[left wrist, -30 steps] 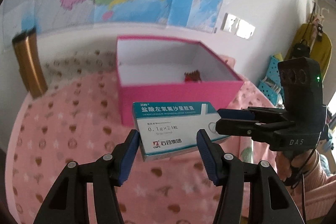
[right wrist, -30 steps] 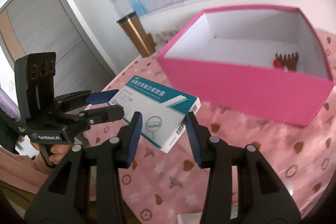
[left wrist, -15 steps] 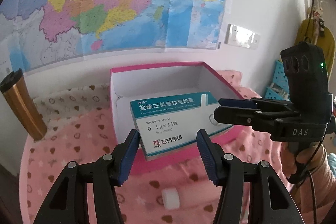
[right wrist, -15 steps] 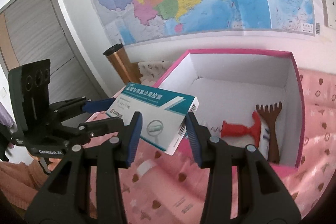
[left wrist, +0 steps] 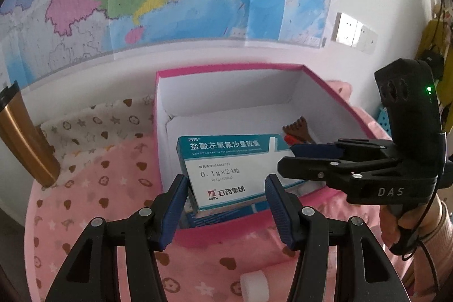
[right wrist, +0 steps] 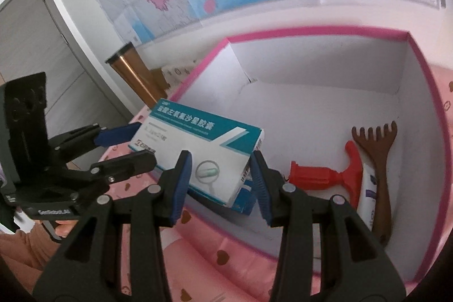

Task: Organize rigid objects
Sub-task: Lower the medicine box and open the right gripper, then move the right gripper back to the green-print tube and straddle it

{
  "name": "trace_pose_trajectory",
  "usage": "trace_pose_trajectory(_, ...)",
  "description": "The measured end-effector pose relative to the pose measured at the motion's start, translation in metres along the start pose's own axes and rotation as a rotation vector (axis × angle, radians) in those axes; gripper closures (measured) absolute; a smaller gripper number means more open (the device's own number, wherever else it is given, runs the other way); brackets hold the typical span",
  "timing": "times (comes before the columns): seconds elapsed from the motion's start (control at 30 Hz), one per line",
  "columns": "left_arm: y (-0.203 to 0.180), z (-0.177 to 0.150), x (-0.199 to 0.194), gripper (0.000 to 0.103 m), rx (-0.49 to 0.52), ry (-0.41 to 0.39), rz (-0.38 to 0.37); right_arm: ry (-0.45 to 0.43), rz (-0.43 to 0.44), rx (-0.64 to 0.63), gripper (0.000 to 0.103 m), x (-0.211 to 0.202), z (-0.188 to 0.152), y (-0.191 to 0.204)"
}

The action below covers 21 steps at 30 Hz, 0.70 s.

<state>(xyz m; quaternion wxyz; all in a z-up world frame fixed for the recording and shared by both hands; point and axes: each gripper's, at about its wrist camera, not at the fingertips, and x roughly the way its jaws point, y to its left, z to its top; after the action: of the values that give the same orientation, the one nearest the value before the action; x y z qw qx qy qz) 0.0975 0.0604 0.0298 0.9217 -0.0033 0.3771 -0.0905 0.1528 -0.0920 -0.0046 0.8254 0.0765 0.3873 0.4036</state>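
Observation:
A teal and white medicine box (left wrist: 226, 169) is held between both grippers over the near left part of the open pink box (left wrist: 232, 68). My left gripper (left wrist: 226, 198) is shut on the medicine box's near end. My right gripper (right wrist: 220, 174) is shut on its other end (right wrist: 209, 152). The right gripper also shows in the left wrist view (left wrist: 294, 157), and the left gripper in the right wrist view (right wrist: 136, 143). Inside the pink box (right wrist: 311, 31) lie a brown back scratcher (right wrist: 379, 160), a red T-shaped piece (right wrist: 325, 174) and a white tube (right wrist: 368, 191).
A gold tumbler (left wrist: 19, 137) stands at the left by the wall and shows in the right wrist view (right wrist: 133, 75). A white cap (left wrist: 254, 285) lies on the pink patterned cloth (left wrist: 93, 188) near the front. A map covers the wall behind.
Both grippers have carried the medicine box up and forward, from in front of the pink box to over its rim and inside. The inside of the pink box has come into view.

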Motion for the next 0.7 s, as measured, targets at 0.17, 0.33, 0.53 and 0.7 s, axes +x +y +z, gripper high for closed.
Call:
trace_pose_trajectory(0.17, 0.000, -0.001, 0.000, 0.046, 0.006, -0.014, 0.061, 0.039, -0.003, 0.010, 0.057, 0.010, -0.001, -0.002)
trace_pose_trajectory(0.33, -0.008, -0.010, -0.015, 0.046, 0.027, -0.060, 0.094, 0.007, 0.002, 0.008, 0.057, -0.004, -0.005, 0.000)
trace_pose_trajectory(0.53, -0.026, -0.027, -0.048, 0.046, 0.053, -0.122, 0.022, -0.062, 0.000, -0.032, 0.057, -0.052, -0.023, 0.006)
trace_pose_trajectory(0.7, -0.056, -0.054, -0.061, 0.044, 0.093, -0.098, -0.120, -0.108, -0.011, -0.013, 0.048, -0.094, -0.049, -0.002)
